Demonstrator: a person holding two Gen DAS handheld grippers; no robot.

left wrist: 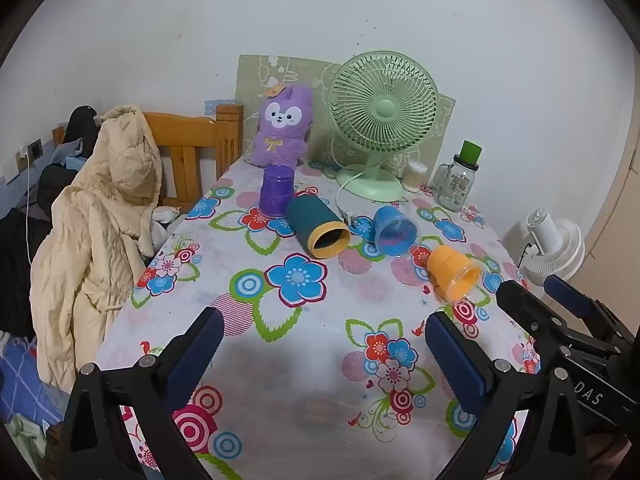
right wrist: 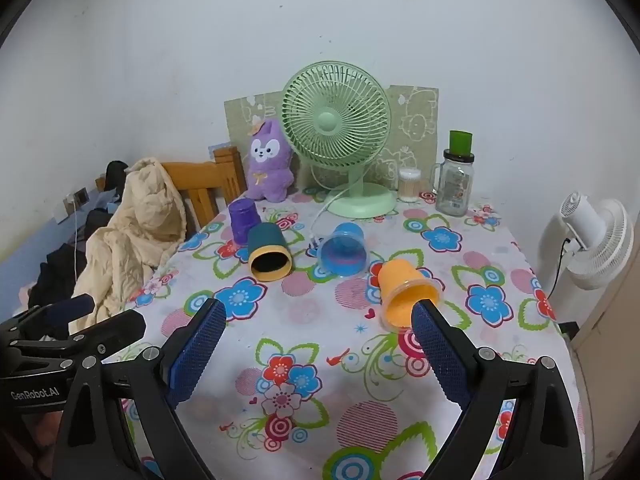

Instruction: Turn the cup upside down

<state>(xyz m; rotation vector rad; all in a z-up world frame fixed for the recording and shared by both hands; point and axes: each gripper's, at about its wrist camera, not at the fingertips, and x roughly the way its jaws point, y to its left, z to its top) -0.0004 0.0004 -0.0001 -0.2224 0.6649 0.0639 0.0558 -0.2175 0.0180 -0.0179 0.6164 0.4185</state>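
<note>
Several cups are on the flowered tablecloth [left wrist: 320,340]. A purple cup [left wrist: 276,190] [right wrist: 243,221] stands upside down at the back left. A teal cup with a yellow rim [left wrist: 318,226] [right wrist: 269,253], a blue cup [left wrist: 394,230] [right wrist: 344,250] and an orange cup [left wrist: 454,274] [right wrist: 406,294] lie on their sides, mouths facing me. My left gripper [left wrist: 322,322] is open and empty above the near table. My right gripper [right wrist: 320,312] is open and empty; its right fingertip [right wrist: 424,314] overlaps the orange cup's mouth in the view.
A green desk fan [left wrist: 382,120] [right wrist: 336,132], a purple plush toy [left wrist: 282,126], a glass jar with a green lid [left wrist: 458,178] and a small jar of swabs [left wrist: 414,176] stand at the back. A chair with a beige coat [left wrist: 100,220] is left. A white fan [right wrist: 596,236] stands right.
</note>
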